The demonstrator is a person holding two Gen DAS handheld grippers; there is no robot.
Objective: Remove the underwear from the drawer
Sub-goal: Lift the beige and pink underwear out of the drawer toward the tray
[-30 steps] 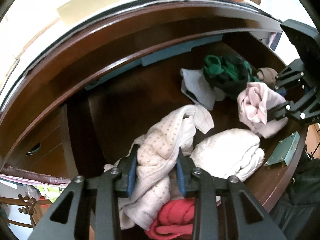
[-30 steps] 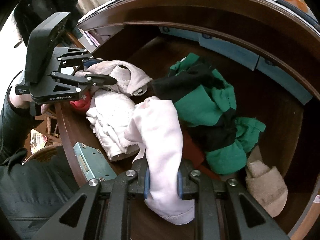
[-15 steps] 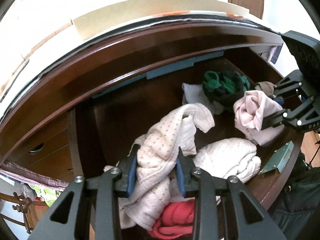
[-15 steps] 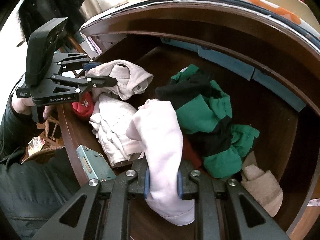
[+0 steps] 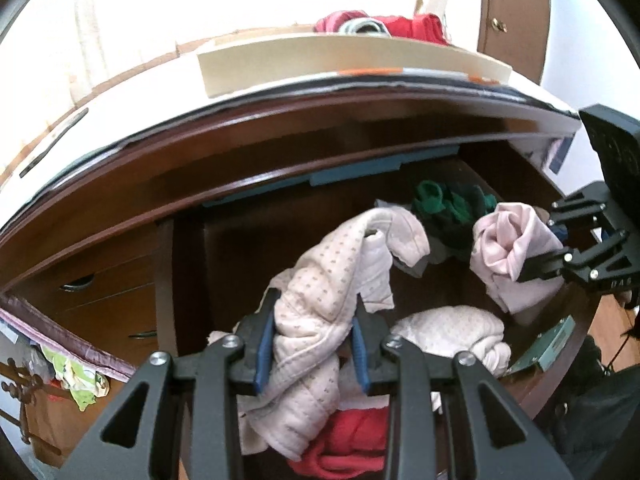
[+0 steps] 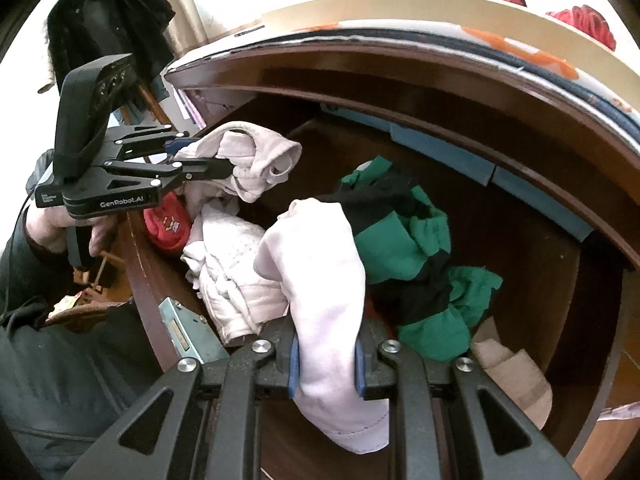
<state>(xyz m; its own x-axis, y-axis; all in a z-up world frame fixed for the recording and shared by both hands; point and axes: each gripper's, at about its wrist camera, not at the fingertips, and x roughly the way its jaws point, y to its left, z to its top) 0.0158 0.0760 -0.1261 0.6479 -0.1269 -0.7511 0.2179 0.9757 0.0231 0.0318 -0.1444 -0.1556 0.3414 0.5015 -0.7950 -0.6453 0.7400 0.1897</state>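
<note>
Your left gripper [image 5: 312, 344] has its fingers clamped on the dotted cream underwear [image 5: 320, 280], which hangs lifted over the left part of the open drawer [image 5: 256, 248]. Under it lie a red garment [image 5: 352, 440] and a bundled white piece [image 5: 452, 332], both partly covered by what you hold. On the gripper's side you can read "GenRobot.AI" [image 6: 122, 203]; your hand [image 6: 52, 224] shows behind it.

To the right, your right gripper [image 6: 326, 354] grips the pale pink underwear [image 6: 320, 264] between closed fingers, raised above the drawer's front edge. A metal lock plate [image 6: 184, 328] sits on that edge between the two grippers. Just behind the pink piece a green and black garment [image 6: 404, 240] is heaped, touching it, and a beige piece [image 6: 512, 376] lies at the far right, cut off by the fingers' frame.

On the bench top above the drawer, a cream tray [image 5: 320, 56] holds red cloth [image 5: 416, 26], too blurred to identify.
</note>
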